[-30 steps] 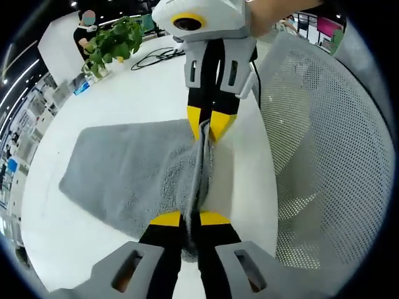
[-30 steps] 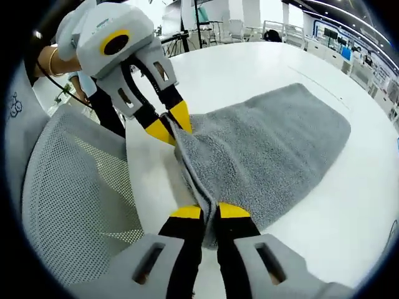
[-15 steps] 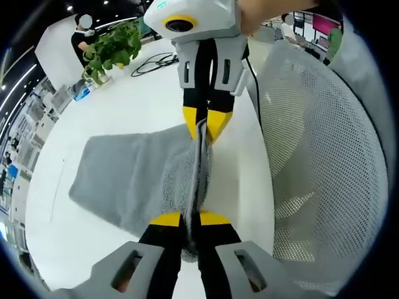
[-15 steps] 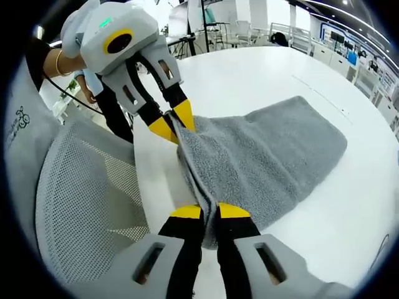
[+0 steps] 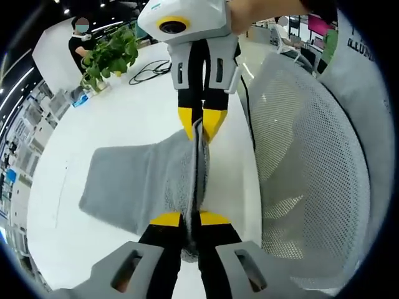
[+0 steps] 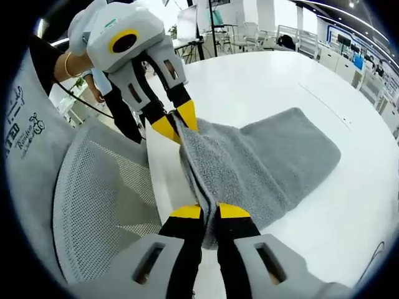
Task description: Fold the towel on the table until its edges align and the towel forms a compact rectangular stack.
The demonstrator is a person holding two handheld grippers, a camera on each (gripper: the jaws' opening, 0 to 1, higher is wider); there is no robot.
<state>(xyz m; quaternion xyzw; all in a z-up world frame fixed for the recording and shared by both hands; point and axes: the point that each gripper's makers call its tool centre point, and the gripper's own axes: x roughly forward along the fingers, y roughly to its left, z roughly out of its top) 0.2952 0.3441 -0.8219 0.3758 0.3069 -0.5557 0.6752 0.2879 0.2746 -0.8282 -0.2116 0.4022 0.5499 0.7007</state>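
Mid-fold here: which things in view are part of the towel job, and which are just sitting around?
Part of the job:
- grey towel, its near edge pinched taut
- left gripper, shut on that edge
- right gripper, shut on the same edge
- white table under the towel

Lying about:
- mesh chair beside the table
- potted plant
- black cable

- The towel (image 5: 140, 180) lies on the table (image 5: 112, 118).
- A plant (image 5: 111, 57) stands beyond the towel, a cable (image 5: 148, 67) apparently beside it.
- A mesh chair (image 5: 305, 174) stands beside the towel.
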